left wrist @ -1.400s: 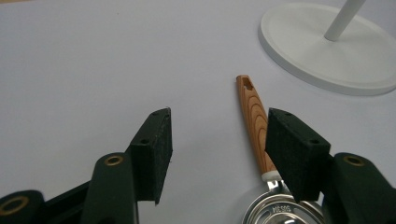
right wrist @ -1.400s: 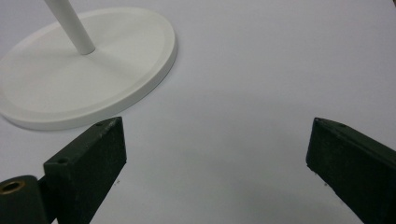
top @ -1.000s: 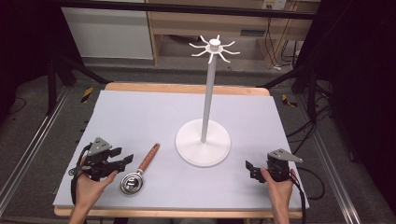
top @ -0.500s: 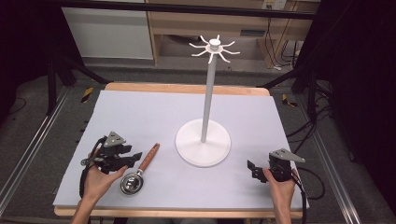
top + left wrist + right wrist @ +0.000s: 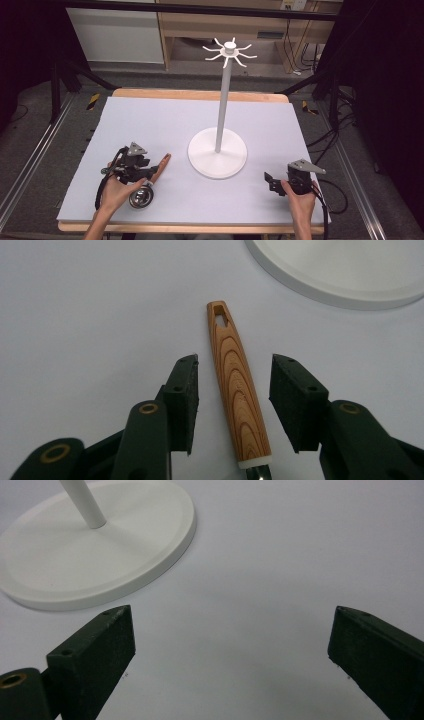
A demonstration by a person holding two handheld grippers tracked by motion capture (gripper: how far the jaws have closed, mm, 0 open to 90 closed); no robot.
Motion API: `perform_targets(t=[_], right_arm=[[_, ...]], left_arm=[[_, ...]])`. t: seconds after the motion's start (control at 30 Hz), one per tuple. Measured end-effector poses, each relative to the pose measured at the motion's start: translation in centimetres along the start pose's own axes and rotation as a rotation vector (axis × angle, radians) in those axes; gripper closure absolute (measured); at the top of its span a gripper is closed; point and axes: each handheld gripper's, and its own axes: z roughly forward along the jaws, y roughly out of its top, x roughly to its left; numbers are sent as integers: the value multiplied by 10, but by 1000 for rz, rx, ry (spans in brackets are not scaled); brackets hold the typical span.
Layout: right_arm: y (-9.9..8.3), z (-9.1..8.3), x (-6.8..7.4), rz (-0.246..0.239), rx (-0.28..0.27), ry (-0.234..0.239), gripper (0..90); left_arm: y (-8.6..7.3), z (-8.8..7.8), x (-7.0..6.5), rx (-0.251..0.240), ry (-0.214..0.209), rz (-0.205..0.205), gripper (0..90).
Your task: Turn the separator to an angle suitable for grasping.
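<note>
A utensil with a wooden handle [image 5: 161, 165] and a round metal head [image 5: 140, 197] lies on the table at the front left. In the left gripper view the handle [image 5: 235, 385] runs away from me between the jaws, its slotted end pointing at the white stand's base [image 5: 345, 277]. My left gripper [image 5: 148, 173] [image 5: 235, 362] is open, one jaw on each side of the handle, with gaps on both sides. My right gripper [image 5: 270, 181] [image 5: 231, 611] is open wide over bare table at the front right, nothing between its jaws.
A white stand [image 5: 218, 159] with a tall pole and hooked arms at the top [image 5: 230, 49] rises from mid-table; its round base [image 5: 100, 555] lies just left of the right gripper. The grey mat [image 5: 150, 120] covers the wooden table.
My left gripper has moved right, from beside the utensil to astride its wooden handle. The right gripper has barely shifted.
</note>
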Motion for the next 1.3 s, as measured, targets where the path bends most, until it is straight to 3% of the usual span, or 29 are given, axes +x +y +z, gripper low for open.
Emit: perform_targets(t=[0.57, 0.93, 1.2, 1.3], right_arm=[[-1, 1, 0, 1, 13, 1, 55], [-1, 2, 1, 1, 13, 11, 55], [-1, 1, 1, 4, 13, 16, 55], [0, 1, 0, 6, 11, 15, 55]], left_arm=[[-2, 32, -4, 127, 7, 0, 560], [-3, 38, -6, 156, -7, -6, 620], [1, 39, -8, 190, 10, -5, 624], [2, 39, -7, 198, 20, -7, 679]])
